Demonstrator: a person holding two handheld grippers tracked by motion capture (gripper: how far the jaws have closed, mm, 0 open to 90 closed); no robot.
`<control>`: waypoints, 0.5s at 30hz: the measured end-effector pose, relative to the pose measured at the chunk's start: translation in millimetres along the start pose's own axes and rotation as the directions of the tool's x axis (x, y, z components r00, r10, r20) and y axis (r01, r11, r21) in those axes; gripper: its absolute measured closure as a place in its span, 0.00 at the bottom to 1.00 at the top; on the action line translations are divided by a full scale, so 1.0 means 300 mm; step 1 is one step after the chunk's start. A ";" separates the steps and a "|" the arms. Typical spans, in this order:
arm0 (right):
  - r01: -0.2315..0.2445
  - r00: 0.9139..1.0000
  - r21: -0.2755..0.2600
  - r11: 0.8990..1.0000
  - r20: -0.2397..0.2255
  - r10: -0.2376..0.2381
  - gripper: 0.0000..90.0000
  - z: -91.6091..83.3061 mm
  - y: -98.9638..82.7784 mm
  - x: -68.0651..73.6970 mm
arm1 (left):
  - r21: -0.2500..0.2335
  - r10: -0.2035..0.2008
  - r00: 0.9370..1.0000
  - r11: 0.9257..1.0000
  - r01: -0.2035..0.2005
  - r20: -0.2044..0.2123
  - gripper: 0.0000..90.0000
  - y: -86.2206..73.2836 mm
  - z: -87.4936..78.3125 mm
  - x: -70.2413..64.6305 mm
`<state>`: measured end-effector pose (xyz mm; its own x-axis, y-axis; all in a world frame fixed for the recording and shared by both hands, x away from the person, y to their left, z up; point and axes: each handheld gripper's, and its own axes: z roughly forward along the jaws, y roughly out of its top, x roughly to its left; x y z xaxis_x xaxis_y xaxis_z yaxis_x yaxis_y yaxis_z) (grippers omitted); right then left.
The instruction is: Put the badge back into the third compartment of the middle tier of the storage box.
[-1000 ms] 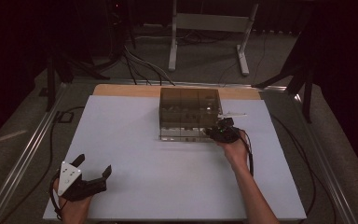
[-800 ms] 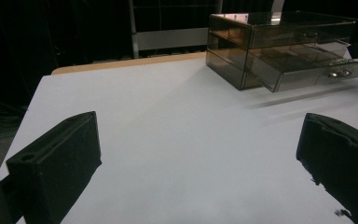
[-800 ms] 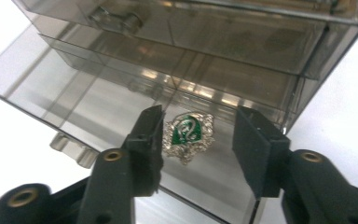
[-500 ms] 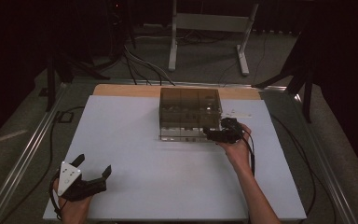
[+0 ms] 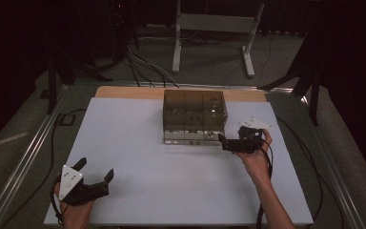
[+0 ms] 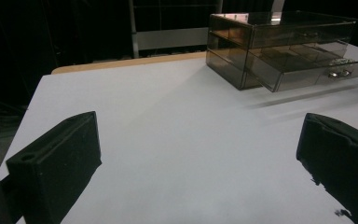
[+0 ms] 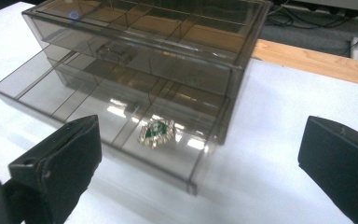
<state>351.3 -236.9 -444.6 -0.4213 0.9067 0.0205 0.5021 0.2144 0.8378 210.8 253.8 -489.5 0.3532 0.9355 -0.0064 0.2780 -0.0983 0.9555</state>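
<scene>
A green-stoned brooch [image 7: 156, 131] lies in the right-hand end compartment of the pulled-out bottom drawer [image 7: 98, 122] of a smoky clear drawer box [image 5: 194, 116], which stands near the far edge of the worktop [image 5: 171, 191]. The placing step looks done: the right tongs [image 5: 225, 141] have just been opening and stand wide and empty beside the drawer. Next likely comes pushing the drawer shut squarely. The left tongs [image 5: 95, 172] rest wide open, empty, by the near left corner.

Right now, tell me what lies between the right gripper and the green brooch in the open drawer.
In the right gripper view, only the drawer's clear front wall separates the open right gripper from the green brooch.
</scene>
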 end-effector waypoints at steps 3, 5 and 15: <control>-0.006 1.000 -0.013 1.000 -0.004 0.006 0.00 -0.033 -0.031 -0.015 | 0.000 -0.003 1.000 1.000 0.003 -0.001 0.01 0.001 -0.001 0.001; -0.007 1.000 -0.026 1.000 0.000 0.007 0.00 -0.057 -0.053 -0.025 | -0.002 -0.007 1.000 1.000 0.007 0.000 0.01 0.001 -0.001 0.002; -0.021 1.000 -0.082 0.996 0.004 0.021 0.00 -0.154 -0.187 -0.048 | -0.003 -0.017 1.000 1.000 0.017 0.005 0.01 0.005 0.002 0.009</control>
<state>294.3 -278.7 -466.8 -0.4078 0.9123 0.0363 0.4472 0.1649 0.8791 212.7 256.0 -488.2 0.3532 0.9352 -0.0244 0.2813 -0.0813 0.9562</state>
